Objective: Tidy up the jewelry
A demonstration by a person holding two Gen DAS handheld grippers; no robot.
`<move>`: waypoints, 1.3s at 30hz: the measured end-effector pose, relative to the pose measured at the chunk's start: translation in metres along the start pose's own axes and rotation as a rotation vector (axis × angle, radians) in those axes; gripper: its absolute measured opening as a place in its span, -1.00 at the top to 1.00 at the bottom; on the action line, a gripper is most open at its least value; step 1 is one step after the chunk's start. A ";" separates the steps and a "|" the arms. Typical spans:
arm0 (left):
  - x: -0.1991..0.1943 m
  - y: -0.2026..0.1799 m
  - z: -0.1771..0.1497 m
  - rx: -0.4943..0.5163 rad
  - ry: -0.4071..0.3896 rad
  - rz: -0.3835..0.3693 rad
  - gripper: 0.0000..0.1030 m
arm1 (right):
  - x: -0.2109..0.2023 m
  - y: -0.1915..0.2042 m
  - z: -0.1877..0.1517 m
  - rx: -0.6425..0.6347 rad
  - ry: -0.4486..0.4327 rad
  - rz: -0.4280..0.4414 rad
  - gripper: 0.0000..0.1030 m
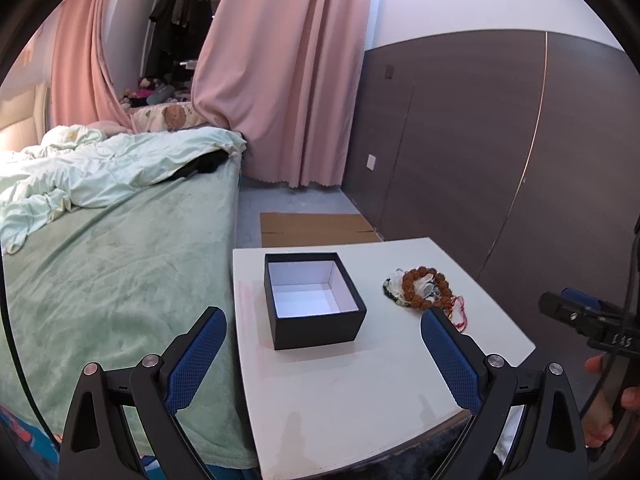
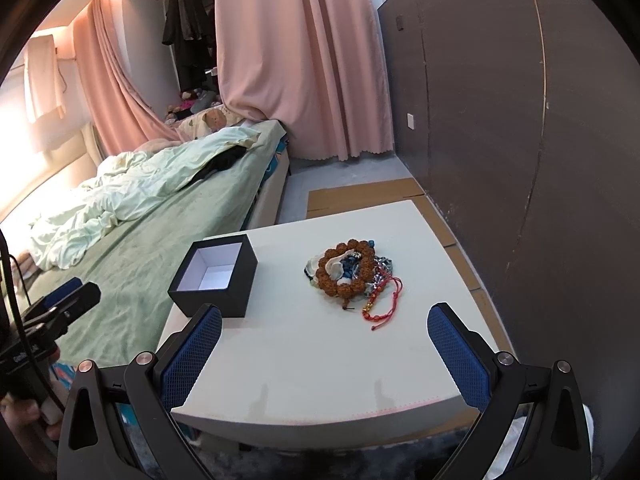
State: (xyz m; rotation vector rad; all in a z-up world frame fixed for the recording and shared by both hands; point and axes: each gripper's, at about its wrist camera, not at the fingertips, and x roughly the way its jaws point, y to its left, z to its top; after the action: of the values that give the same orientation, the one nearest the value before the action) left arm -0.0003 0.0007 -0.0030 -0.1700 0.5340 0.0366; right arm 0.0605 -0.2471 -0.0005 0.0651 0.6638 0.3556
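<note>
A square black cardboard box [image 1: 315, 302] with white lining sits open-side up on the white table [image 2: 320, 356], no lettering legible. Beside it, apart, lies a heap of jewelry topped by a brown beaded bracelet [image 2: 347, 267]. Left gripper [image 1: 322, 364] and right gripper [image 2: 325, 354] hover wide open, empty.

the table [image 2: 320, 360] top is smooth, off-white, faintly glossy. the box [image 2: 224, 280] looks like matt black card, lined with white paper. the bracelet [image 2: 346, 268] has rough brown beads like wood or seed; a red cord [image 2: 386, 300] is woven thread. finger pads [image 1: 196, 360] are blue, textured, rubbery, on matt black plastic with metal pins. the bedspread [image 1: 100, 260] is green plush cloth.
</note>
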 end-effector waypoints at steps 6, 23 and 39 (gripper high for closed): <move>0.004 -0.001 0.000 0.013 0.008 -0.001 -0.90 | -0.004 -0.009 0.000 0.036 0.019 0.026 -1.00; 0.044 -0.041 0.005 0.009 0.062 -0.182 -0.55 | 0.021 -0.074 0.004 0.340 0.118 0.118 -0.67; 0.101 -0.068 0.001 0.027 0.170 -0.285 -0.02 | 0.103 -0.095 0.002 0.507 0.230 0.272 -0.08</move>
State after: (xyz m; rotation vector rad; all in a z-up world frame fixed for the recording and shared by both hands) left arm 0.0923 -0.0673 -0.0427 -0.2231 0.6748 -0.2640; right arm 0.1661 -0.3007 -0.0762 0.6099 0.9649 0.4531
